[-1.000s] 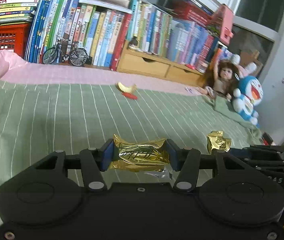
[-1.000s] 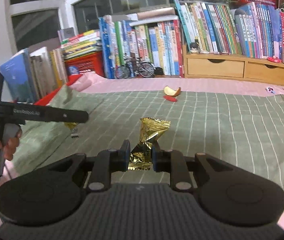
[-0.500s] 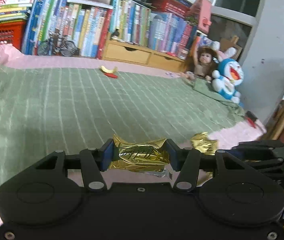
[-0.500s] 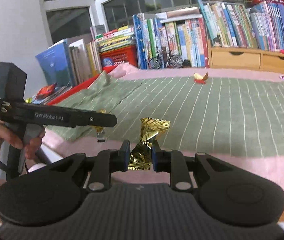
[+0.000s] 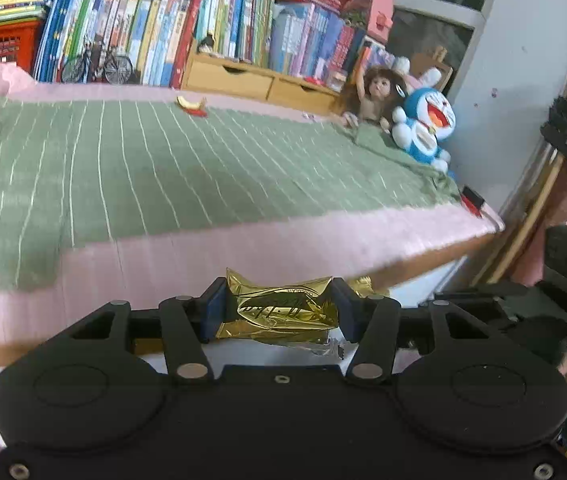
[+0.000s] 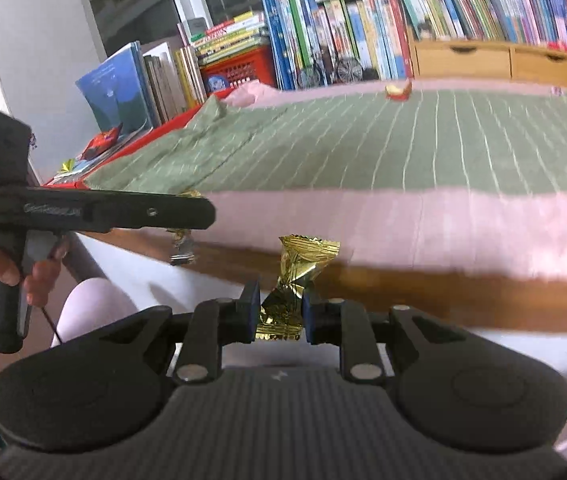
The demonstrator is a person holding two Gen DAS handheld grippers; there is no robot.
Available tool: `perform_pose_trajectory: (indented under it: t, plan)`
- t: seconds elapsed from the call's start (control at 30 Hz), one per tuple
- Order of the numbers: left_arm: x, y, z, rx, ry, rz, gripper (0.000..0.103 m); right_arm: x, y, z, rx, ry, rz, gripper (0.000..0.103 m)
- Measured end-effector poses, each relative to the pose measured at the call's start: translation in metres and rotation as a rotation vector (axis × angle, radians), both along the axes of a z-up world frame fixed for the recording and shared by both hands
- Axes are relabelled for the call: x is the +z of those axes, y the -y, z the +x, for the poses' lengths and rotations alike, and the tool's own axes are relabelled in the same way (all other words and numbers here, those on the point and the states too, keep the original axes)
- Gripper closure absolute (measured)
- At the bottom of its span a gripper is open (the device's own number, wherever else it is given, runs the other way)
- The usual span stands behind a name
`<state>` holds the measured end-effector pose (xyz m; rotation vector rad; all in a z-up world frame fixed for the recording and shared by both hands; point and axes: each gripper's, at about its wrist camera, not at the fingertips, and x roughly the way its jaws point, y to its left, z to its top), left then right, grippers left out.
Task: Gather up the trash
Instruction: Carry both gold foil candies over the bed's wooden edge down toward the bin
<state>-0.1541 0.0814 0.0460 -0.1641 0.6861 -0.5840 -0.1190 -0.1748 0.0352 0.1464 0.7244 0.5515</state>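
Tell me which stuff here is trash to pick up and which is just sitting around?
Trash: gold wrapper in left gripper; gold wrapper in right gripper; apple piece on the bed.
Just sitting: doll, blue plush cat, books, toy bicycle.

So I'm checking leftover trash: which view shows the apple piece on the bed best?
The left wrist view: the apple piece lies larger there on the green blanket. The right wrist view shows it smaller and blurrier.
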Motion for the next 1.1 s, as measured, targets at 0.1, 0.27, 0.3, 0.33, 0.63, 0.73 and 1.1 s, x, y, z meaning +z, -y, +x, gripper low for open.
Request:
perform_pose_trajectory:
  t: [0.1,0.27,0.3,0.33,0.63,0.73,1.1]
  plan:
    - [-0.014,0.003,-0.01,-0.02,-0.036,0.028,0.051,-0.01,-0.001,-0.004,-0.012,-0.029,-0.012,0.078]
    - [-0.044,0.004,-0.017,-0.015,-0.116,0.025,0.051,-0.024,-0.005,-0.013,-0.004,-0.082,-0.022,0.078]
    - [-0.049,0.004,-0.018,-0.015,-0.13,0.026,0.051,-0.027,-0.006,-0.015,0.0,-0.09,-0.026,0.078]
    - [-0.055,0.004,-0.018,-0.017,-0.147,0.027,0.051,-0.029,-0.007,-0.017,0.003,-0.098,-0.029,0.078]
    - [-0.108,0.008,-0.017,0.011,-0.285,0.057,0.05,-0.054,-0.01,-0.02,0.003,-0.191,-0.047,0.077]
    - [-0.125,0.013,-0.016,0.027,-0.305,0.105,0.05,-0.062,-0.012,-0.021,-0.002,-0.222,-0.067,0.077]
    - [-0.154,0.027,-0.009,0.027,-0.362,0.174,0.046,-0.073,-0.015,-0.013,-0.055,-0.257,-0.048,0.077]
